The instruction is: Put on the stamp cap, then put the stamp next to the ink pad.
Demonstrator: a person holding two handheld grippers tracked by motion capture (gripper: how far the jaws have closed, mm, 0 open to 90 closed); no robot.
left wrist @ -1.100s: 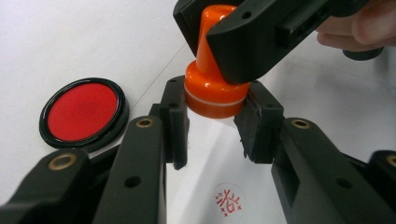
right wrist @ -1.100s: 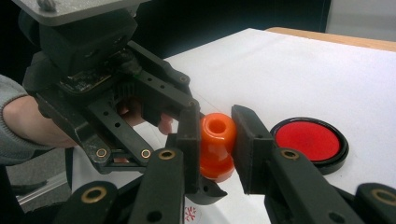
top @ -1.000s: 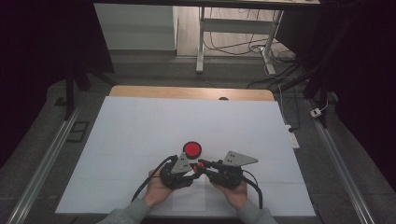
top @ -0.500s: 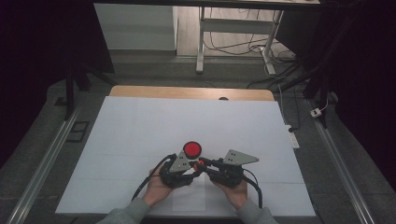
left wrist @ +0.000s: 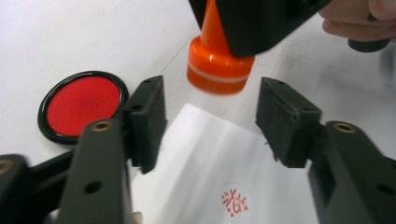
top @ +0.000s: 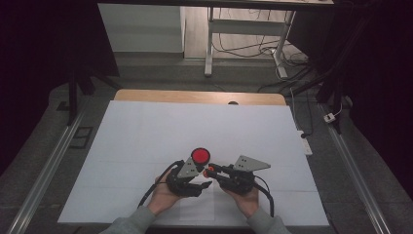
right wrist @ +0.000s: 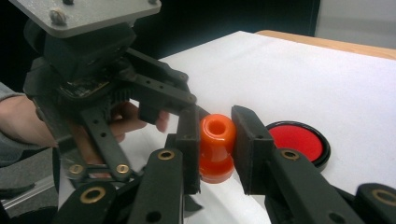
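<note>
Two grippers meet near the counter's front edge: the right gripper is clenched on the orange stamp, raised above the paper (imprint already there); the left gripper is released, its jaws spread either side of the sheet, the red ink pad nearby.

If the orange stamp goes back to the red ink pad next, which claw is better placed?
Right. The right claw already grips the orange stamp, and the red ink pad lies just beyond it. The left claw is open over the stamped paper, holding nothing.
</note>
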